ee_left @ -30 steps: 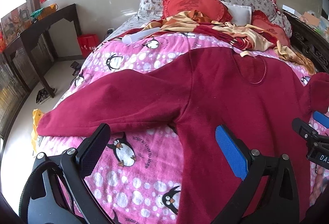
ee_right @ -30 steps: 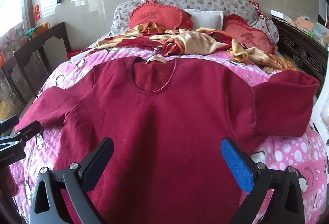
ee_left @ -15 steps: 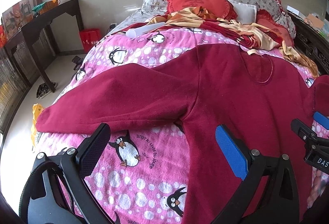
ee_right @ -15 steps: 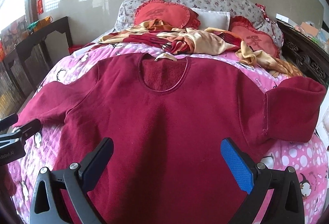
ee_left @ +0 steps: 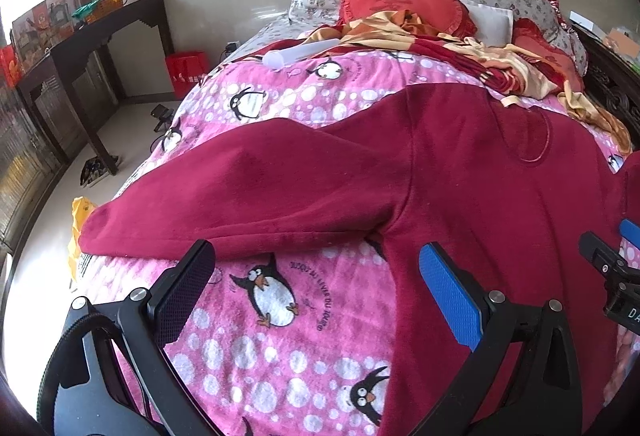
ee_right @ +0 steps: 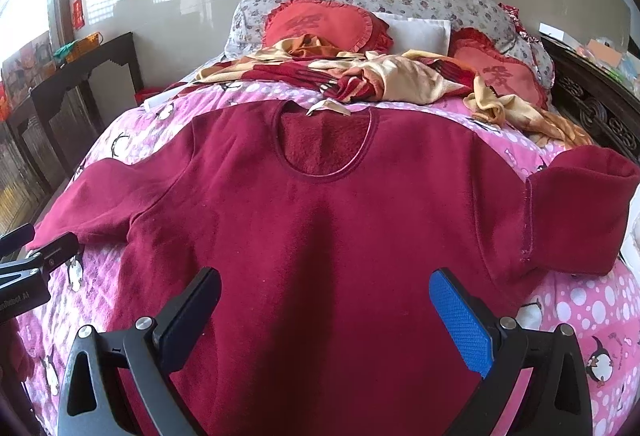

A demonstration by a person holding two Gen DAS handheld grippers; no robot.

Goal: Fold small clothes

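Crimson fleece sweater (ee_left: pixel 460 176) lies flat on the pink penguin blanket (ee_left: pixel 280 336), its left sleeve just beyond the left tool (ee_left: pixel 316 276), which gapes wide and empty. In the right view, the right tool (ee_right: pixel 326 300) hangs equally wide and empty above the sweater's near hem, neckline at the far end.

Dark red fleece top (ee_right: pixel 320 220) lies flat, front up, sleeves outspread.

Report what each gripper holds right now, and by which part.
Nothing is held. The left gripper and right gripper both stand open above the dark red top, which lies spread flat on the bed.
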